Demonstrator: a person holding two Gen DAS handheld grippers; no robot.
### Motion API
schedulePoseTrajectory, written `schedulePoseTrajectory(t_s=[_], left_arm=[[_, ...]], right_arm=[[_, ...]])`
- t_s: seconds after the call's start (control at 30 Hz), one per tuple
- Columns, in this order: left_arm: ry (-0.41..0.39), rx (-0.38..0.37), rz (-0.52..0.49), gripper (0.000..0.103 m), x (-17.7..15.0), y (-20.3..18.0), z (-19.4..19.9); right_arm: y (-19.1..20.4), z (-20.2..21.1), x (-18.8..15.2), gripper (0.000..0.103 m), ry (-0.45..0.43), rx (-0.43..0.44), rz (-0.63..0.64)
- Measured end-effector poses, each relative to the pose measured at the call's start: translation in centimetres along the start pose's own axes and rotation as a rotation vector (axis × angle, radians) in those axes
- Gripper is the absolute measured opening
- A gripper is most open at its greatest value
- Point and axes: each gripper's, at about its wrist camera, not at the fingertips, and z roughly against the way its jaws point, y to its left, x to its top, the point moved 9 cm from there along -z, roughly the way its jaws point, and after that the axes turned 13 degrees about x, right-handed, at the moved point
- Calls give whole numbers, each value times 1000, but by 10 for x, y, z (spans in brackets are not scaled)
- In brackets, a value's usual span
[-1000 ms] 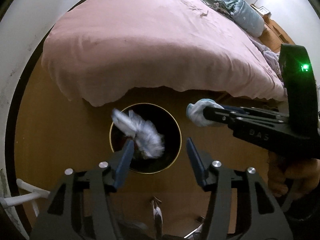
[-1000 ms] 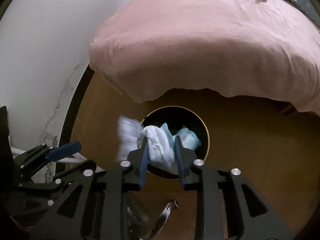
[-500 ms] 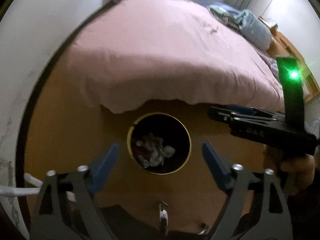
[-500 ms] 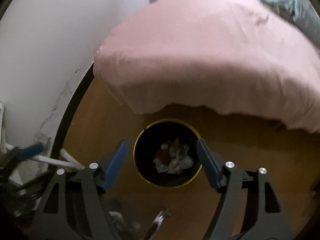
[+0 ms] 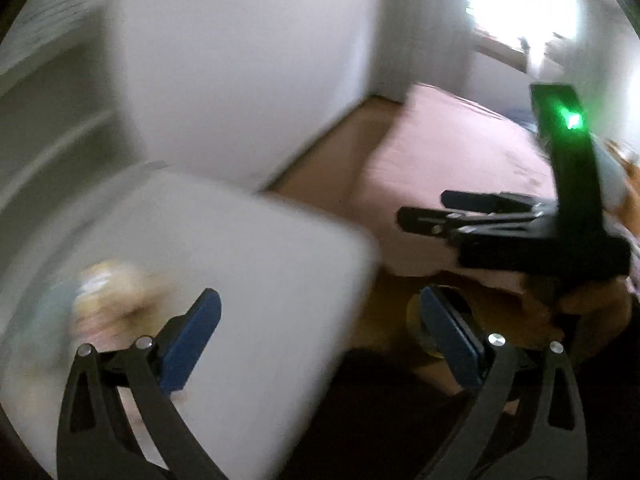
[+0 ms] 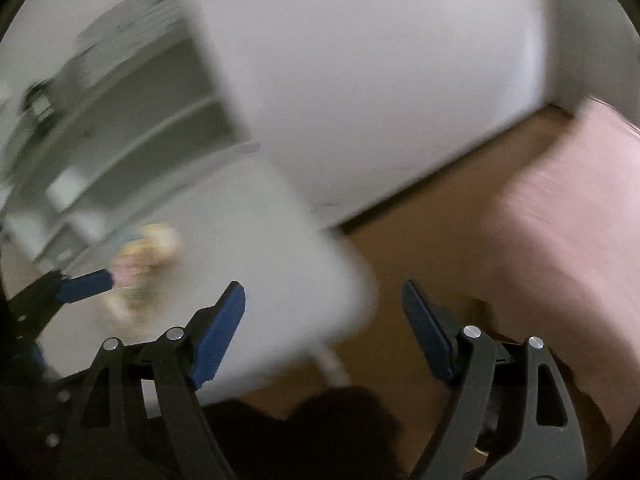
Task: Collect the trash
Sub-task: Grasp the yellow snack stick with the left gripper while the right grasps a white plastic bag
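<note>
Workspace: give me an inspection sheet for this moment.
Surface: white table, blurred by motion.
Job's things: blurred yellowish-pink item on the table, possibly trash; bin only partly visible on the wood floor.
Clutter: nothing seen.
Grippers: left gripper open, empty; right gripper open, empty.
Cables: nothing seen.
Surroundings: pink bed, white wall, shelf, bright window.

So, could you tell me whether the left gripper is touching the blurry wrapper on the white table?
Apart: the left wrist view shows the open left gripper empty, clear of the wrapper.
</note>
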Motion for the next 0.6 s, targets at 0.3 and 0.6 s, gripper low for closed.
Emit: schedulePoseTrajectory(t_s=[0.3,0.6], left_arm=[[142,339,358,96,-93,246,14],[249,378,409,96,-130,327,-40]], right_arm=[[193,-118,21,79,185,249,292],[258,-178,19,79,306,253,444]])
